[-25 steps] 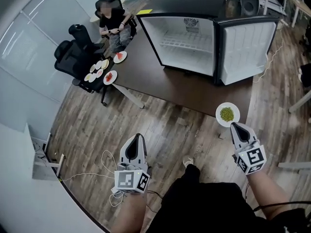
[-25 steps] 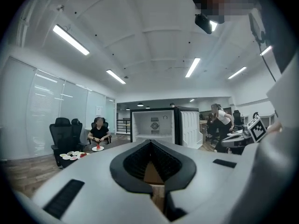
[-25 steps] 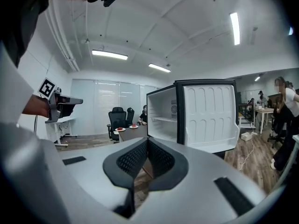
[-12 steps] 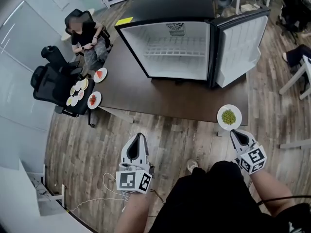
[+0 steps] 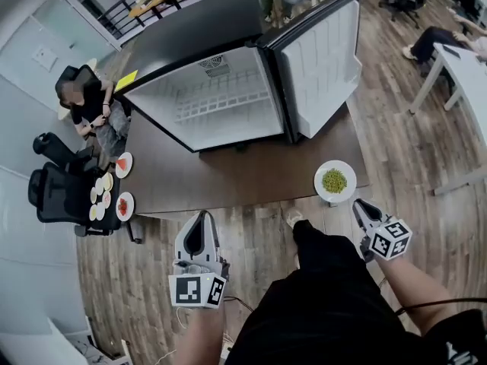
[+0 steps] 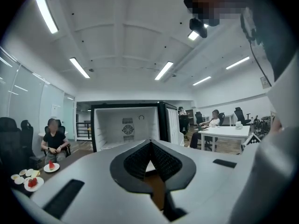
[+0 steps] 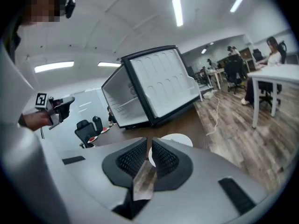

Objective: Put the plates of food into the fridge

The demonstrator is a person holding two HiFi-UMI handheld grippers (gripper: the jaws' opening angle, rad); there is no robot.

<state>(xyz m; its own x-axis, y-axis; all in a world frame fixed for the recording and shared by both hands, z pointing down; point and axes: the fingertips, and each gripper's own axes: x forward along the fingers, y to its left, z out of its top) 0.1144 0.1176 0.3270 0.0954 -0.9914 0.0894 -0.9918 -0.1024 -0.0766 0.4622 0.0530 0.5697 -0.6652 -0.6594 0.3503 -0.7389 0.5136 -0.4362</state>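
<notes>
Plate (image 5: 322, 175) held before the open fridge (image 5: 213, 105).
Its rim is clamped in the right gripper's (image 5: 356, 204) jaws, the dish jutting ahead of them; the left gripper's (image 5: 199, 216) jaws are pressed together, empty.

The white plate of green food (image 5: 334, 181) is level at the front right corner of the table (image 5: 228, 177), near rim pinched in the right gripper (image 5: 358, 204). The black mini fridge (image 5: 199, 101) stands on that table, white inside, door (image 5: 323, 55) swung wide open. Two plates of red food (image 5: 123, 165) sit at the left end.
</notes>
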